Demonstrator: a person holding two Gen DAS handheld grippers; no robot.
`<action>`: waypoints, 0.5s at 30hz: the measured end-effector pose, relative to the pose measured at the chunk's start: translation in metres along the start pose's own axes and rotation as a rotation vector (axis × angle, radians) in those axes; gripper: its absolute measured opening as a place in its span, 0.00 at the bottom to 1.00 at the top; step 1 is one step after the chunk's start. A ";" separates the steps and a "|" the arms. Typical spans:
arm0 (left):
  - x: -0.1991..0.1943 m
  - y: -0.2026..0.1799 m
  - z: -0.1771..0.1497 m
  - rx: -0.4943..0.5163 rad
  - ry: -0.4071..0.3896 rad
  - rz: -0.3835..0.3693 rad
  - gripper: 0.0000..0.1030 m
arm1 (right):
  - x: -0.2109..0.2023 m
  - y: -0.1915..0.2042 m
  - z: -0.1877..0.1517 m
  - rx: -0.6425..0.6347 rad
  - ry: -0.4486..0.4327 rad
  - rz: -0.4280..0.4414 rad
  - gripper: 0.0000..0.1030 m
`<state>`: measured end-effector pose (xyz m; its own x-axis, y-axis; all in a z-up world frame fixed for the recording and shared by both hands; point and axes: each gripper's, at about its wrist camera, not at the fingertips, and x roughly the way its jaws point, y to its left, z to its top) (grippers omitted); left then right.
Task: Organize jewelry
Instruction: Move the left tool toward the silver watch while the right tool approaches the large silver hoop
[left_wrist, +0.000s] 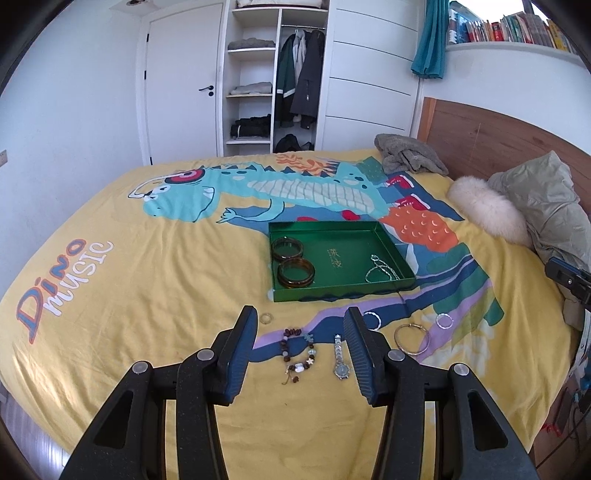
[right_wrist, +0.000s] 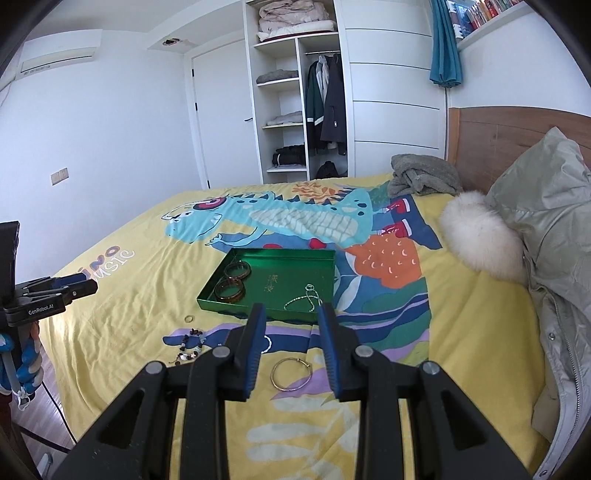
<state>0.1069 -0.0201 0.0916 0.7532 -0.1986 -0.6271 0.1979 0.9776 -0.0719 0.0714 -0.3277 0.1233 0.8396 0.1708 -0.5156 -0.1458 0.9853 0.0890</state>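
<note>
A green tray (left_wrist: 354, 290) (right_wrist: 214, 304) lies on the yellow bedspread and holds two amber bangles (left_wrist: 295, 272) (right_wrist: 229, 288) and a silver chain (left_wrist: 382, 268) (right_wrist: 304, 297). On the bed in front of it lie a small ring (left_wrist: 266, 318) (right_wrist: 189, 318), a bead bracelet (left_wrist: 299, 350) (right_wrist: 190, 343), a silver watch (left_wrist: 340, 356), a thin hoop bangle (left_wrist: 412, 339) (right_wrist: 291, 373) and two small silver rings (left_wrist: 373, 319) (left_wrist: 444, 320). My left gripper (left_wrist: 301, 319) is open above the bracelet and watch. My right gripper (right_wrist: 291, 314) is open above the hoop bangle.
A fluffy white cushion (left_wrist: 487, 210) (right_wrist: 480, 236), a grey-green jacket (right_wrist: 554, 258) and a grey towel (left_wrist: 408, 153) lie by the wooden headboard. An open wardrobe (left_wrist: 273, 74) stands beyond the bed. The left gripper's body shows in the right wrist view (right_wrist: 48, 299).
</note>
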 end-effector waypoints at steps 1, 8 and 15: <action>0.005 -0.003 -0.004 -0.004 0.009 -0.013 0.47 | 0.002 -0.002 -0.003 0.000 0.007 0.003 0.27; 0.056 -0.029 -0.041 -0.029 0.090 -0.101 0.47 | 0.037 -0.018 -0.034 0.010 0.093 0.038 0.27; 0.122 -0.050 -0.073 -0.003 0.201 -0.141 0.46 | 0.094 -0.030 -0.069 0.035 0.199 0.100 0.27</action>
<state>0.1435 -0.0878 -0.0381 0.5786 -0.3153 -0.7522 0.2903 0.9415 -0.1714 0.1184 -0.3415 0.0131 0.7013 0.2674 -0.6608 -0.2018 0.9635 0.1757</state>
